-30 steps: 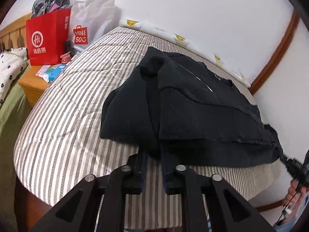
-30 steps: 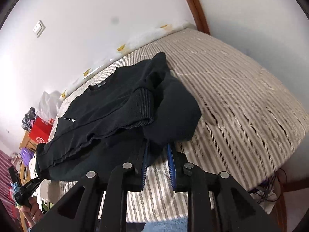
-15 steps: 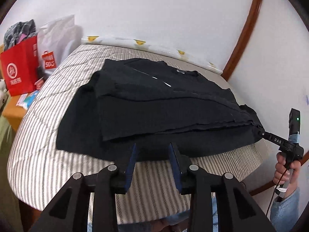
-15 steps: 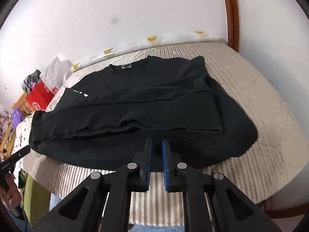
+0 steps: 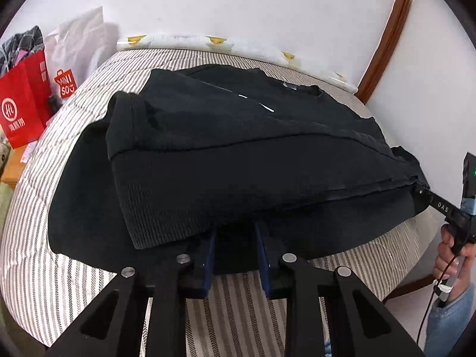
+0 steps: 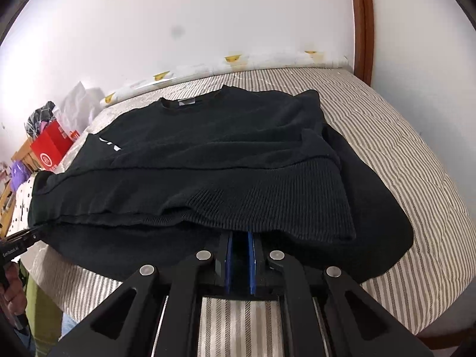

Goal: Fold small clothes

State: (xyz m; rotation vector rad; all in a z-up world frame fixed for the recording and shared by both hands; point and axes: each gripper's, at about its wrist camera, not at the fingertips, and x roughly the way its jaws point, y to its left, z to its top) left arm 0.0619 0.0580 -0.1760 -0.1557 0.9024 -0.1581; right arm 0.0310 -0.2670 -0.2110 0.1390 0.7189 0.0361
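Observation:
A black sweater (image 5: 238, 160) lies across the striped bed, its ribbed bottom hem folded up over the body. It also shows in the right wrist view (image 6: 226, 160), neck label toward the wall. My left gripper (image 5: 235, 238) stands open at the near left hem, its fingertips under the ribbed fold. My right gripper (image 6: 239, 238) is shut on the sweater's hem at the near right edge; its body shows in the left wrist view (image 5: 440, 208). The left gripper's tip shows at the far left in the right wrist view (image 6: 20, 241).
The striped bed (image 5: 89, 77) fills both views, its near edge just below the grippers. Red (image 5: 20, 110) and white (image 5: 74, 59) shopping bags stand on a wooden nightstand at the left. A wall and wooden door frame (image 5: 386, 35) are behind the bed.
Both grippers swung round from the sweater's ends to its near long edge. The left jaws opened wider and pushed under the ribbed fold. The sweater now lies spread flatter.

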